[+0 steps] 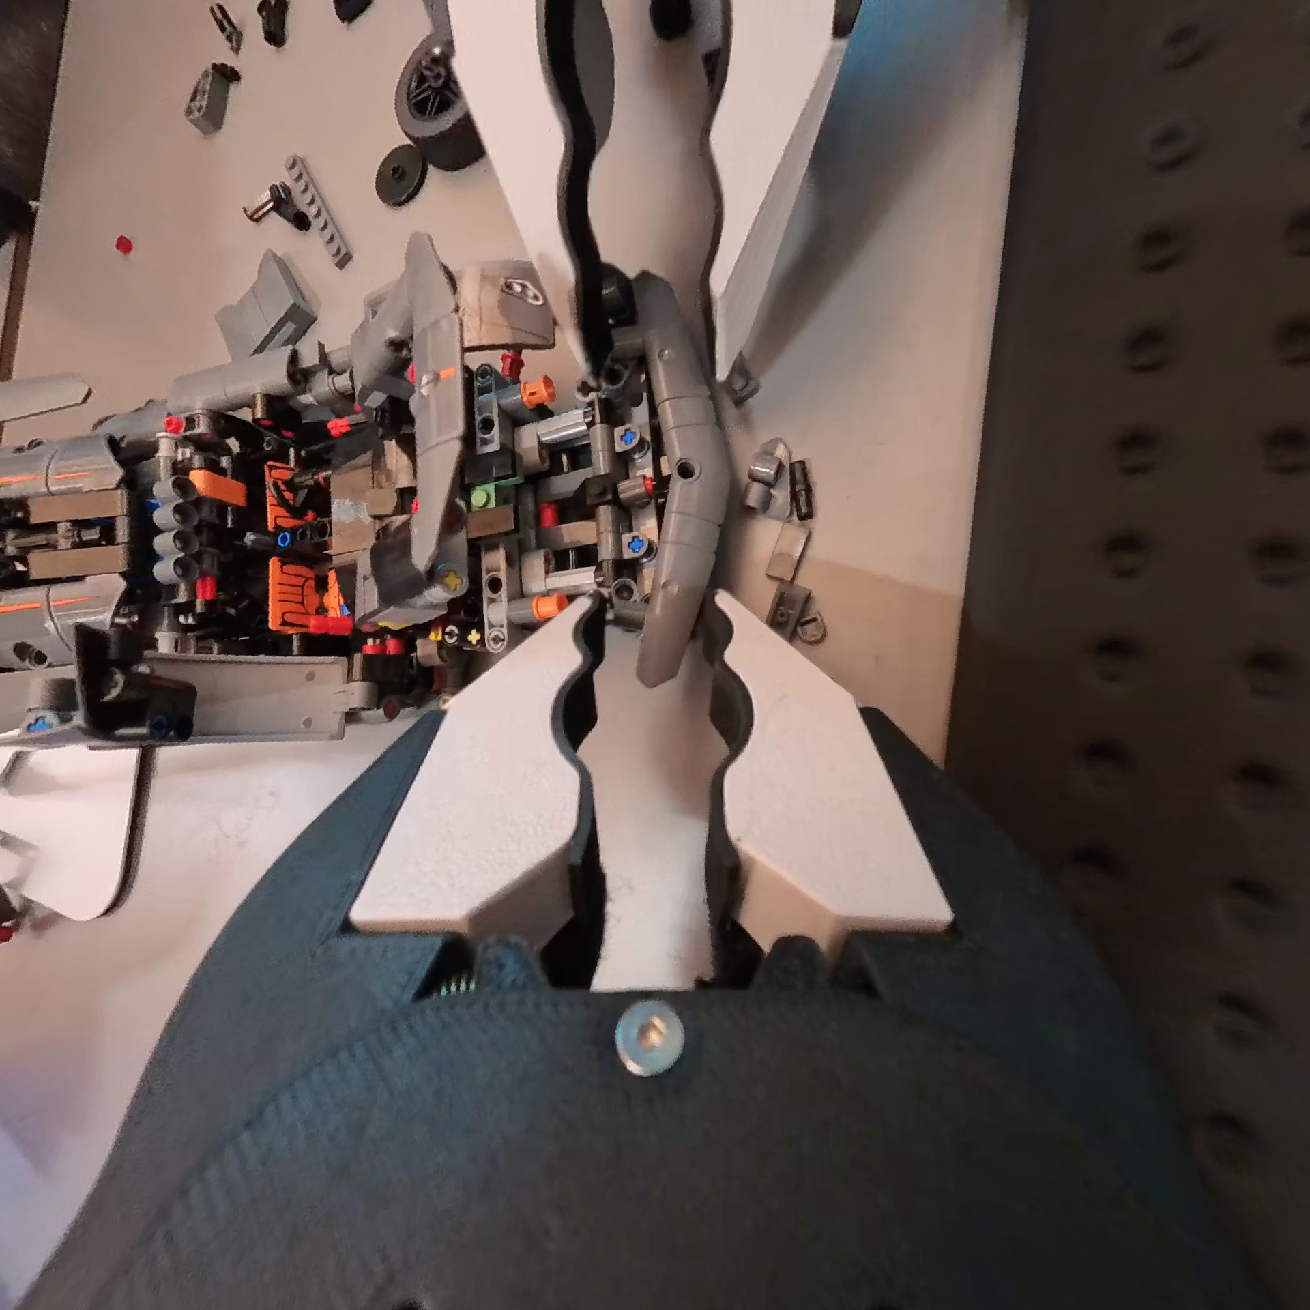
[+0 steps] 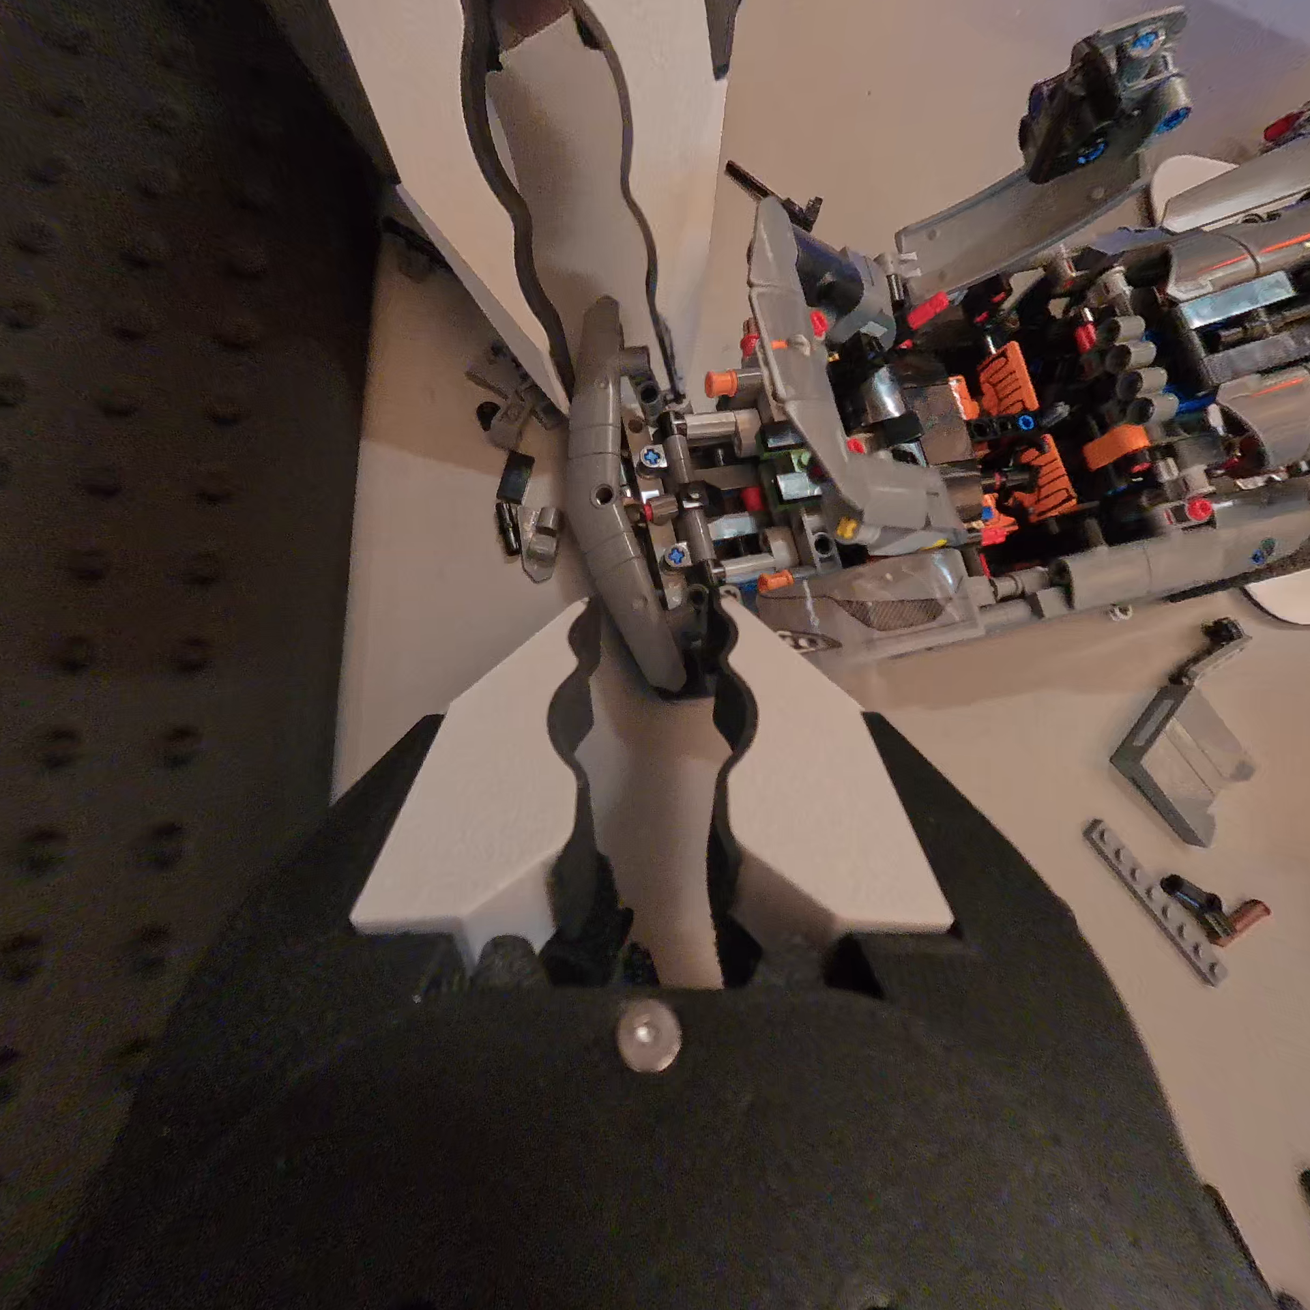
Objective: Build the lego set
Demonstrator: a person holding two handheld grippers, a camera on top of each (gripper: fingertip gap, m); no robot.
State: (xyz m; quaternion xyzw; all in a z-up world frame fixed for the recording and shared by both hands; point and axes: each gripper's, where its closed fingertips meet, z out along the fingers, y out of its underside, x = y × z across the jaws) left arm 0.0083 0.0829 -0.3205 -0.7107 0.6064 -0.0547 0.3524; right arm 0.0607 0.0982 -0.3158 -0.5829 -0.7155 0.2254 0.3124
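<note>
White surface (image 1: 213, 815): both grippers' fingers (image 1: 524, 744) pinch the model's (image 1: 298, 510) stiff grey bumper arch (image 1: 684, 482) ends; fragile, hold by frame.

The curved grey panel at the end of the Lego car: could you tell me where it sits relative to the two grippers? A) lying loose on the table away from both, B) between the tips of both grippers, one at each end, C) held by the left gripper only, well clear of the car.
B: the curved grey panel spans from the left gripper to the right gripper, against the car.
</note>
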